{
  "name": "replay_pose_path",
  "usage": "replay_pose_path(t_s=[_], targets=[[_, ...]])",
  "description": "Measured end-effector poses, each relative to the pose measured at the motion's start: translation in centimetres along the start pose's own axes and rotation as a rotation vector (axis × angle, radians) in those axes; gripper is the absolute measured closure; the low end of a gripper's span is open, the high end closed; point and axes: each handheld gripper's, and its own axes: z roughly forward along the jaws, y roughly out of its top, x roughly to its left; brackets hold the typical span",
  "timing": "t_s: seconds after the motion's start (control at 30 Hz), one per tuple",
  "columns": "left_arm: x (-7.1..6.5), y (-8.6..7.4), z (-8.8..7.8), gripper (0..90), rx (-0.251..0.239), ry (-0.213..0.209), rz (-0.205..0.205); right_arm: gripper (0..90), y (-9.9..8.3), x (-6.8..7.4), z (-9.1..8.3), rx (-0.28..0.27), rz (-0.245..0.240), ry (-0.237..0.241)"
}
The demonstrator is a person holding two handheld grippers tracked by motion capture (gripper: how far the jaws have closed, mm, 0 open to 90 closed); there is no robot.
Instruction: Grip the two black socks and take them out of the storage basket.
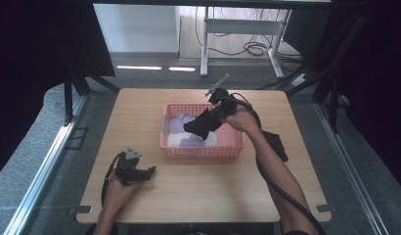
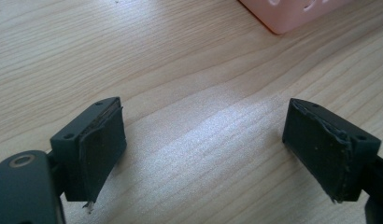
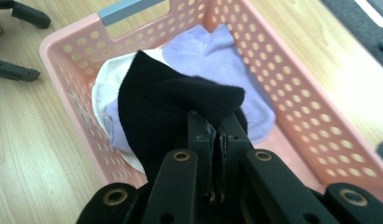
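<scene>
A pink perforated basket (image 1: 201, 151) stands mid-table and holds lilac socks (image 3: 213, 51) and a white sock (image 3: 102, 88). A black sock (image 1: 202, 124) hangs above the basket, pinched in my right gripper (image 1: 214, 119), whose jaws are shut on its fabric (image 3: 171, 107). My left gripper (image 1: 150, 171) rests on the table in front of the basket's left corner, jaws wide apart over bare wood (image 2: 203, 135) with nothing between them; a corner of the basket (image 2: 292, 14) lies ahead of it.
A black cloth piece (image 1: 277, 143) lies on the table to the right of the basket. The wooden table (image 1: 198, 196) has open surface in front of the basket. Desk legs and cables (image 1: 252, 46) are on the floor beyond.
</scene>
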Motion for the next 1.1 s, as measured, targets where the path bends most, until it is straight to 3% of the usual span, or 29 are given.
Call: replay_pose_path(t_s=[0.63, 1.1], targets=[[0.0, 0.0, 0.0, 12.9, 0.004, 0.000, 0.001, 86.1, 0.0, -1.8, -6.3, -0.071, 0.034, -0.081], [0.0, 0.0, 0.0, 12.9, 0.004, 0.000, 0.001, 86.0, -1.7, -3.6, -10.7, -0.120, 0.095, -0.154]])
